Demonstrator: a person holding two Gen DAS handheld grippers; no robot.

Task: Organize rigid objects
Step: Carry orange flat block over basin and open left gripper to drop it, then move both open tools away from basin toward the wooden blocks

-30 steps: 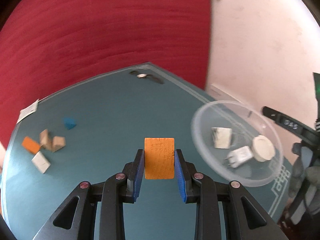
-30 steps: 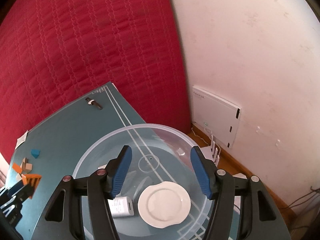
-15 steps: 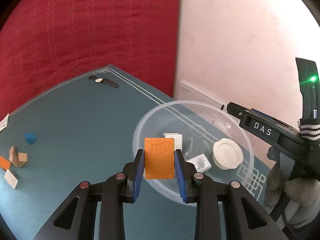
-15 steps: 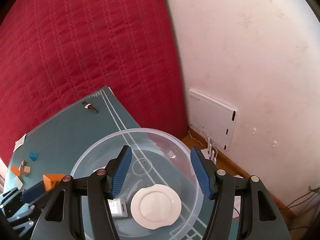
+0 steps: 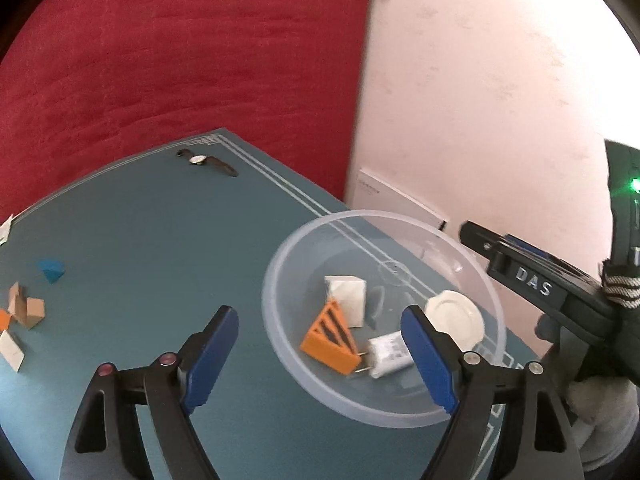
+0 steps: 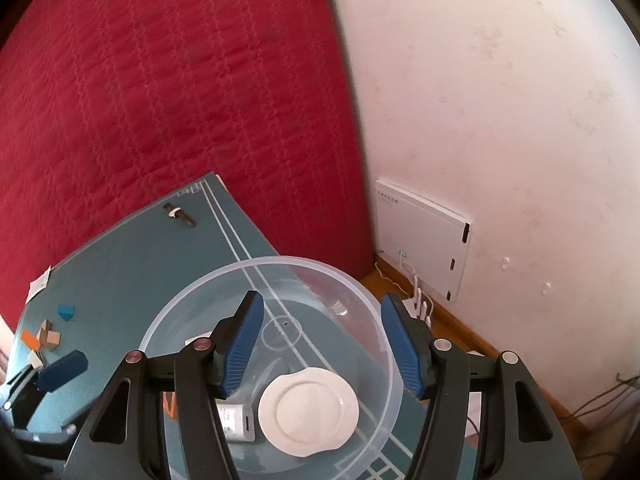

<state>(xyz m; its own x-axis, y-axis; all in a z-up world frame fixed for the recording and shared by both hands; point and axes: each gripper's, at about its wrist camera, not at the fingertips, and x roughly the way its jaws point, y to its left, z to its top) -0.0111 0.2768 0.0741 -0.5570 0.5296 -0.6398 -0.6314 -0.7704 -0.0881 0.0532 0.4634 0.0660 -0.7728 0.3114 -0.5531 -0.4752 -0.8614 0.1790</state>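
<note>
One clear bowl [image 5: 280, 344] sits on the teal tabletop [image 5: 160, 248], near its right edge. Four things lie in it: 1 orange block [image 5: 326, 342] w/ dark stripes, tilted against 1 white block [image 5: 348, 292]; 1 white charger [image 5: 390, 354] just right of the orange one, prongs toward it; 1 white round lid [image 5: 456, 318] at the far right of the bowl floor.

On the tabletop at left, well apart from the bowl, is a loose cluster: 1 blue block [image 5: 51, 269], 2 tan blocks [image 5: 26, 310] touching, 1 orange piece [image 5: 4, 318] and 1 white block [image 5: 11, 346], both cut by the frame edge, so approx. count. One wristwatch [image 5: 206, 161] lies at the far corner. One paper scrap [image 5: 5, 229] is at the far left edge.

Left tongs [image 5: 320, 354]: jaws have just been opening, now spread wide, nothing in them; the orange block lies below, in the bowl. Right tongs [image 6: 322, 344]: about half open over the bowl, gripping nothing.
</note>
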